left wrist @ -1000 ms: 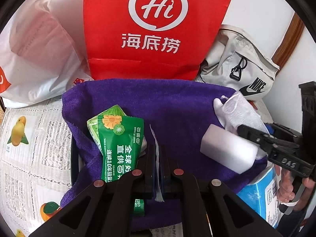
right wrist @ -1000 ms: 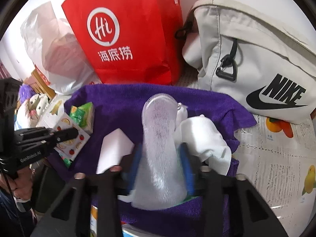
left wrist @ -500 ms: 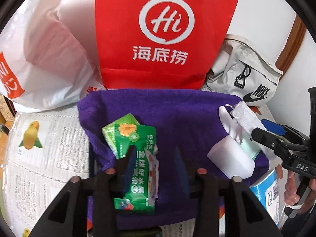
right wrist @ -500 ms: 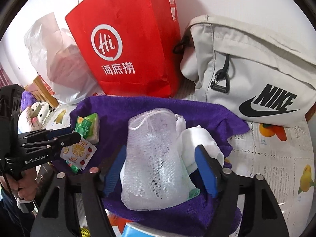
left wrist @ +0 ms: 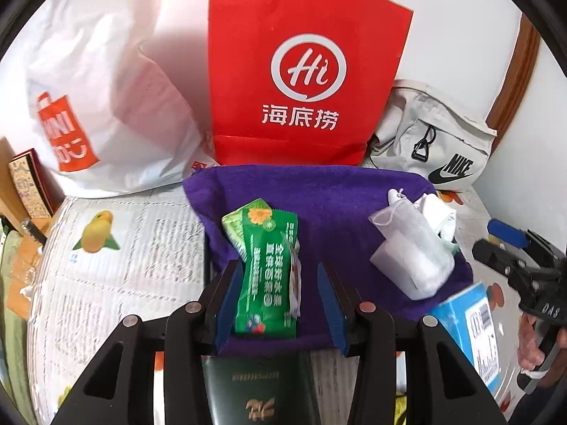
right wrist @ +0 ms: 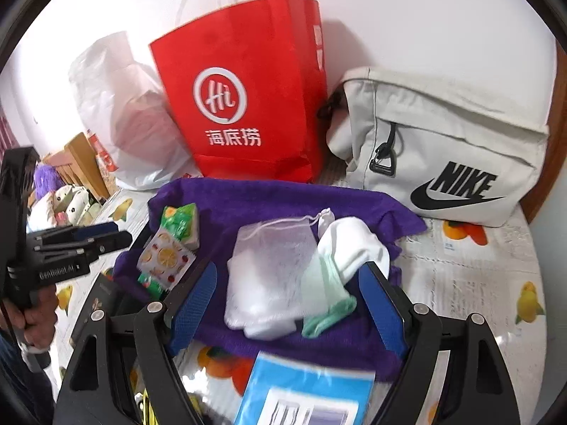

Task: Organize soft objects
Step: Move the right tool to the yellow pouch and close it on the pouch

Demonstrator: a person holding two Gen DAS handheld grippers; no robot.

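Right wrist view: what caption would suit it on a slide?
Open right gripper above a white mesh pouch and socks lying on a purple towel.

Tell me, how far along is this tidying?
Done: the green snack packet and the white mesh pouch lie on the purple towel. In hand: nothing; the left gripper and right gripper have just been opening, jaws clear. Left: I cannot tell what remains.
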